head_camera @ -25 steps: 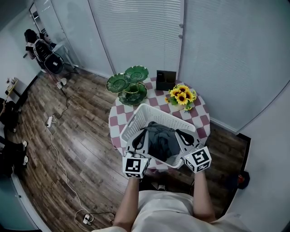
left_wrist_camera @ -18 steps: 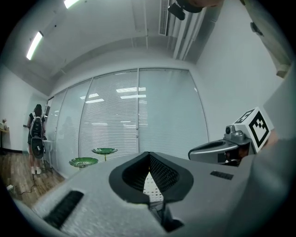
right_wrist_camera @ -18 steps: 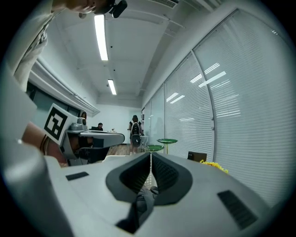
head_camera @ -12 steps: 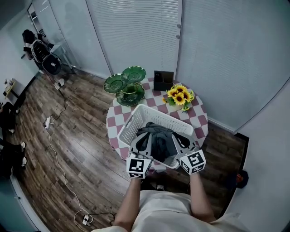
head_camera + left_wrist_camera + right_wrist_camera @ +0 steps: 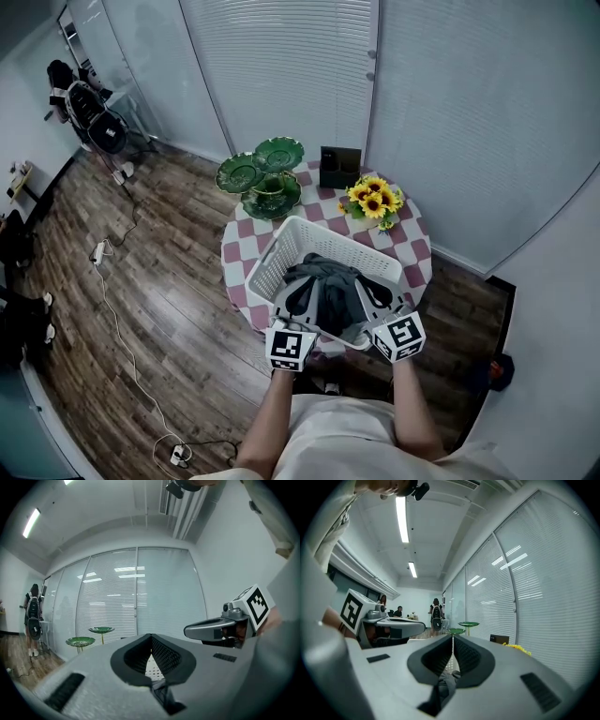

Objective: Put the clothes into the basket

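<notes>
A white lattice basket stands on the round checkered table. A dark grey garment lies bunched inside it and rises toward the near rim. My left gripper and right gripper hang side by side over that rim, both with their tips at the garment. In the right gripper view the right gripper is shut with a fold of grey cloth pinched low between its pads. The left gripper is shut too, with a dark sliver of cloth at the base of its jaws.
Green tiered dishes, a dark box and a bunch of sunflowers fill the table's far side behind the basket. Cables trail across the wooden floor at left. A person with a backpack stands far left.
The two grippers have drawn slightly closer together over the basket's near rim, still on the garment. In the last half second almost nothing moved.
</notes>
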